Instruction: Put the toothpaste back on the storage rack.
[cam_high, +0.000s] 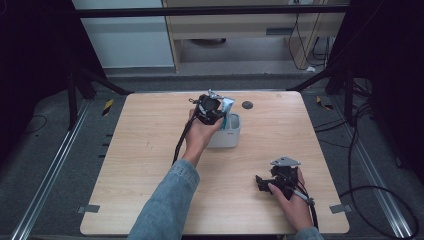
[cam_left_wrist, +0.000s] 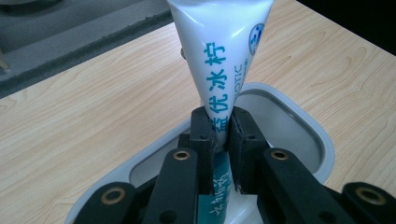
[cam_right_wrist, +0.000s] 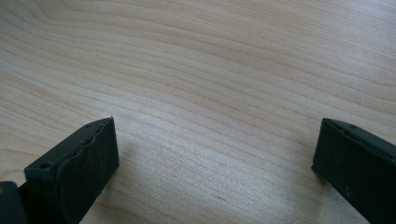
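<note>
A white toothpaste tube (cam_left_wrist: 219, 51) with blue lettering stands up out of a white rounded-rectangle cup (cam_left_wrist: 299, 126). My left gripper (cam_left_wrist: 223, 122) is shut on the tube's narrow lower part, right over the cup's mouth. From above, that left gripper (cam_high: 212, 109) sits at the cup (cam_high: 227, 137) near the table's far middle, with the tube (cam_high: 227, 105) sticking up beside it. My right gripper (cam_high: 262, 182) rests low on the table at the near right, jaws wide apart. Its black fingertips (cam_right_wrist: 77, 161) frame bare wood, with nothing between them.
The light wooden table (cam_high: 150, 150) has a small dark round disc (cam_high: 247, 105) near its far edge. Black frame legs and cables (cam_high: 370, 150) run along the floor on both sides. Metal rails (cam_high: 50, 170) flank the table.
</note>
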